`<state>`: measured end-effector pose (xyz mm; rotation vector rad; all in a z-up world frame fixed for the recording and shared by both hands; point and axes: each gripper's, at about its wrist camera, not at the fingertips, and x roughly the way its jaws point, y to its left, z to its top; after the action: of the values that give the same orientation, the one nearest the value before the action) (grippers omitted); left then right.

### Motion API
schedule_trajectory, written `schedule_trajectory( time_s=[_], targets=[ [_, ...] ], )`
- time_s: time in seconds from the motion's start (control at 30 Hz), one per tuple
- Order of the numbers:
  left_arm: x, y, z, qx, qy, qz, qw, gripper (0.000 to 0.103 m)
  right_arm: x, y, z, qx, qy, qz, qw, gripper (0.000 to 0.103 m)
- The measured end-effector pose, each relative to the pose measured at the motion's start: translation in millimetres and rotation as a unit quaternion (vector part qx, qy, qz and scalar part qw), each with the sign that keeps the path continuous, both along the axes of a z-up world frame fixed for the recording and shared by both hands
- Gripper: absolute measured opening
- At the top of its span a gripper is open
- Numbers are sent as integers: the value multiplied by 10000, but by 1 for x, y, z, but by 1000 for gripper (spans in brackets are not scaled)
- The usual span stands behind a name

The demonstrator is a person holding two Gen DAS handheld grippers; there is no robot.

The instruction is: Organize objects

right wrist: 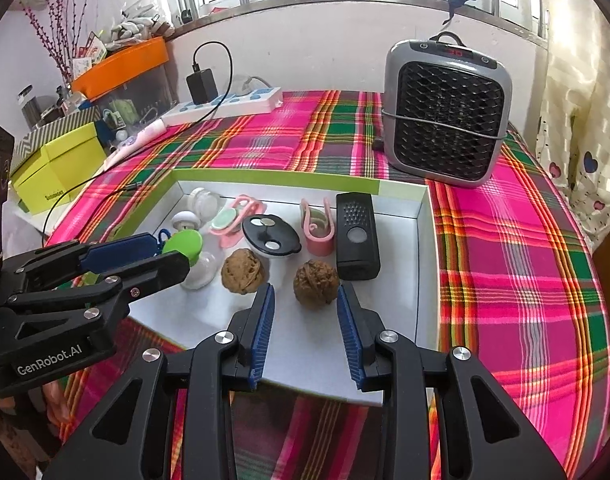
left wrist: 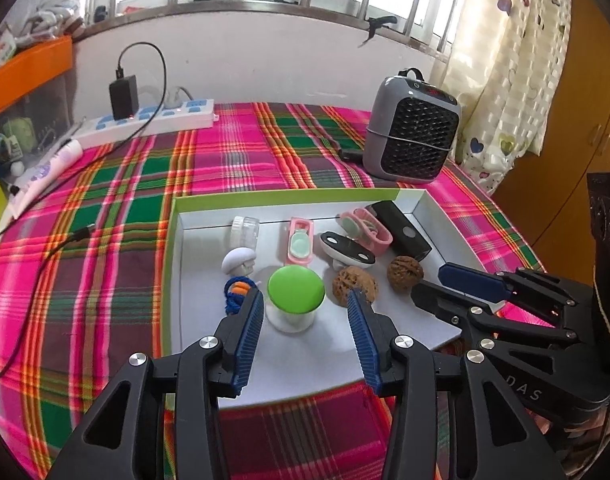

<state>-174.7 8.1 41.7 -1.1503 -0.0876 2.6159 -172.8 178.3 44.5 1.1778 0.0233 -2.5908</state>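
Left gripper (left wrist: 305, 300) is hanging open, empty, over the green-capped jar (left wrist: 295, 298) standing upright; right gripper (right wrist: 305, 294), seemingly open, is flanking a walnut (right wrist: 316, 285).

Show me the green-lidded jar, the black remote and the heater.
green-lidded jar (left wrist: 295, 289), left wrist view, on the lid's top.
black remote (right wrist: 356, 236), right wrist view, on its front face.
heater (right wrist: 445, 120), right wrist view, on the front grille.

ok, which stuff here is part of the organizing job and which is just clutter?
Job:
tray
green-lid bottle
two walnuts
pink clips
black box
clear jar
white mushroom
black oval piece
left gripper, right gripper, both open and empty

Clutter:
heater
power strip
charger
yellow box
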Motion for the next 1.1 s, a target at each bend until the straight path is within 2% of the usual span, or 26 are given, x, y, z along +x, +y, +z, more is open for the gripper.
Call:
schedule_trajectory(
  time_s=[0.3, 0.43, 0.53, 0.83, 0.9, 0.97, 1.1],
  targets=[
    [31, -3, 12, -244, 241, 242, 9991, 42, 24, 2, 10, -80, 139, -74, 9998, 34],
    [45, -4, 15, -213, 280, 278, 9990, 42, 37, 0, 13, -64, 203, -52, 9998, 34],
    [58, -2, 18, -404, 404, 341, 9978, 42, 46, -2, 15, -36, 240, -35, 9997, 34],
    [85, -1, 11, -439, 297, 422, 9977, 42, 73, -2, 15, -14, 266, -105, 9996, 35],
    [91, -1, 8, -470, 279, 484, 9973, 42, 79, -1, 13, 4, 241, -133, 9996, 36],
    [97, 1, 6, -513, 279, 503, 9970, 42, 84, -1, 11, 2, 211, -146, 9997, 46],
    [108, 3, -4, -481, 158, 563, 9971, 42, 96, -1, 6, 24, 184, -116, 9998, 48]
  ],
)
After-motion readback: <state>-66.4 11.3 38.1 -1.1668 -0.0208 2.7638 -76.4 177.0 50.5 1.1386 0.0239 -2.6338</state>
